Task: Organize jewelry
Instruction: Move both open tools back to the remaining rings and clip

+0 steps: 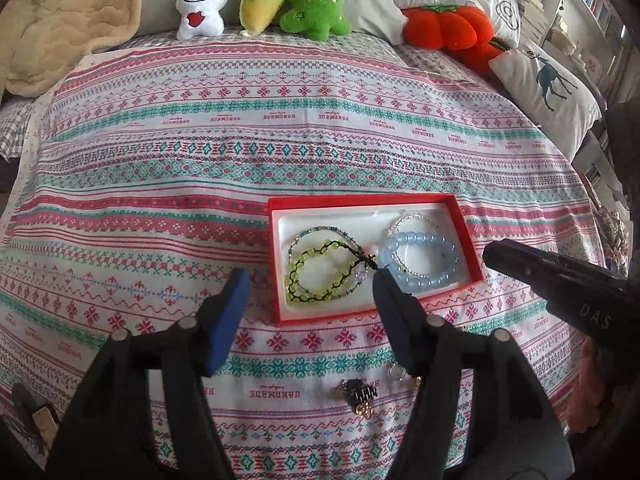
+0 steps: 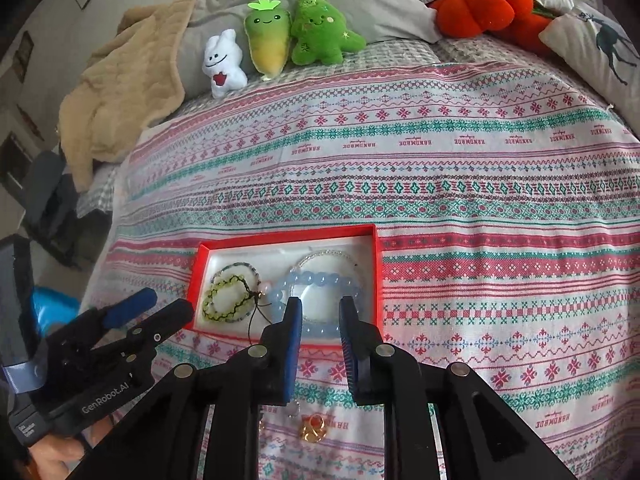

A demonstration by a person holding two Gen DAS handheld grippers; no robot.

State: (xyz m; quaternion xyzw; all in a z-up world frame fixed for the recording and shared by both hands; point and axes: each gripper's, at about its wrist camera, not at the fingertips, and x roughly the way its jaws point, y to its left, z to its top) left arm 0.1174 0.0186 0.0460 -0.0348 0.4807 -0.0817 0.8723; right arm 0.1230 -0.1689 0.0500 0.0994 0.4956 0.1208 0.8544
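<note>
Down on the bed, a red box (image 1: 276, 264) with a white lining sits on the patterned cloth (image 1: 240, 152), and the bracelets lie inside it. A green-bead bracelet (image 1: 316, 276) on black cord fills the left half, ringed by a thin teal-bead strand; a pale blue bead bracelet (image 1: 424, 264) fills the right half, overlapping a fine silver one (image 1: 416, 220).

The left tool (image 1: 308, 292) hangs just over the box's near left corner with its blue-padded jaws spread wide and nothing between them; the black cord's tail lies beside the tip of its right finger, though contact cannot be judged. The right tool (image 2: 320, 312) hovers over the near rim of the box, above the blue bracelet, jaws parted a little and gripping nothing.

On the cloth nearer the person lie a dark hair claw (image 1: 358, 390) and some small gold rings (image 2: 314, 432). Plush toys (image 1: 316, 4) stand at the bed's far end.
</note>
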